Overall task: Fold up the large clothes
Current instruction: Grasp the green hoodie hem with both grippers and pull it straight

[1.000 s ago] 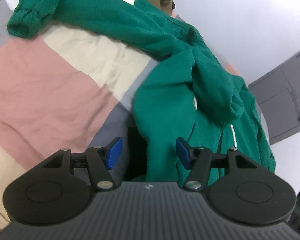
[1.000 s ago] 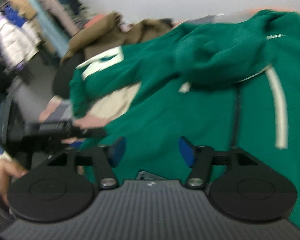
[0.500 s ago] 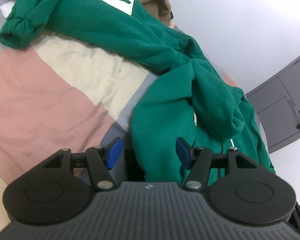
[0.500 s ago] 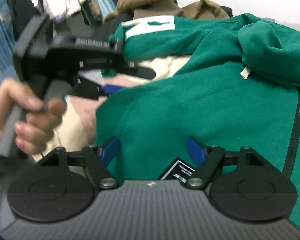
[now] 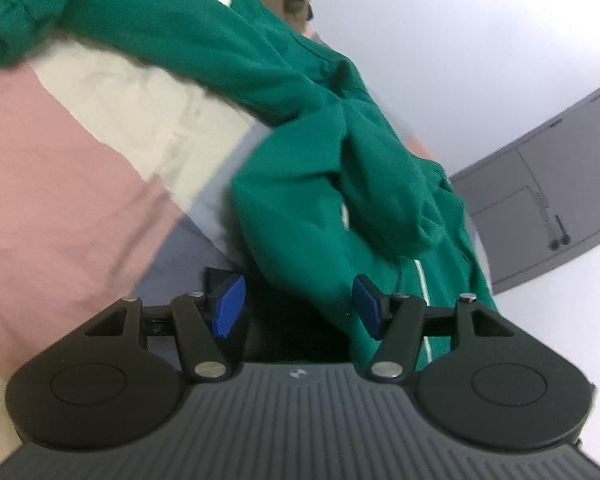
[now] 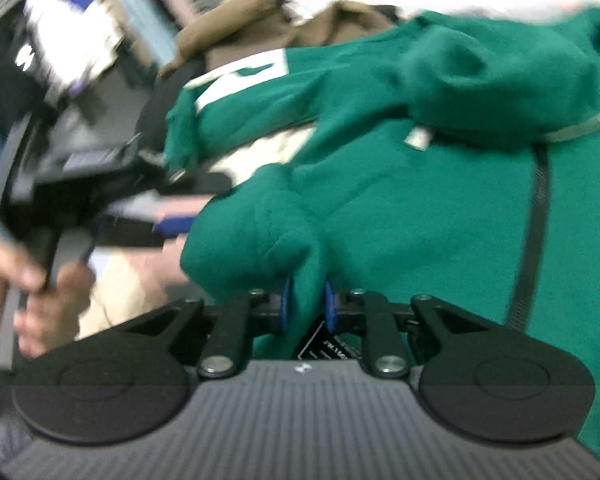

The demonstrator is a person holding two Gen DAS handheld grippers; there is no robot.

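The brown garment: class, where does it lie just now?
In both wrist views the brown garment lies at the far end of the bed, bunched against the white wall, just behind the green hoodie.

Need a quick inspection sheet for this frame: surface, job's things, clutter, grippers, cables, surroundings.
Surface: bedspread in pink, cream and grey blocks.
Job's things: green zip jacket spread out, unfolded, sleeve stretched to the side.
Clutter: brown garment behind the jacket.
Grippers: right gripper closing, jacket edge bunched between its pads; left gripper open beside the hem, holding nothing.
Cables: nothing seen.
Surroundings: white wall, grey panel, blurred hanging clothes.
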